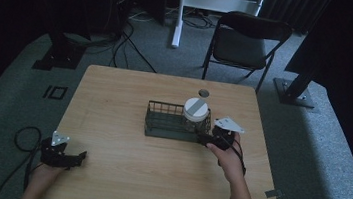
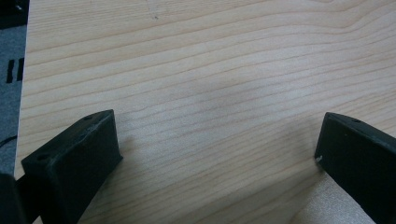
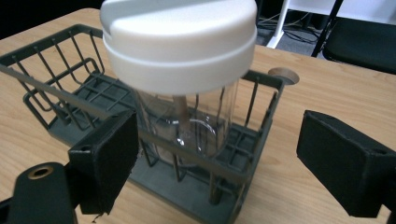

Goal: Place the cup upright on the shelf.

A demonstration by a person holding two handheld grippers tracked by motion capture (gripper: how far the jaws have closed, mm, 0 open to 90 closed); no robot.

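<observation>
With both the right gripper (image 3: 217, 158) and the left gripper (image 2: 217, 154) spread wide and empty, we should square the right one's jaws on the jar (image 3: 187, 102) above the basket (image 3: 56, 51) rim before closing.

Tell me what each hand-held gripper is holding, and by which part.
Nothing is held. The left hand-held gripper is open over bare table; the right hand-held gripper is open before the jar in the wire basket.

Overhead view; 2 close gripper views
</observation>
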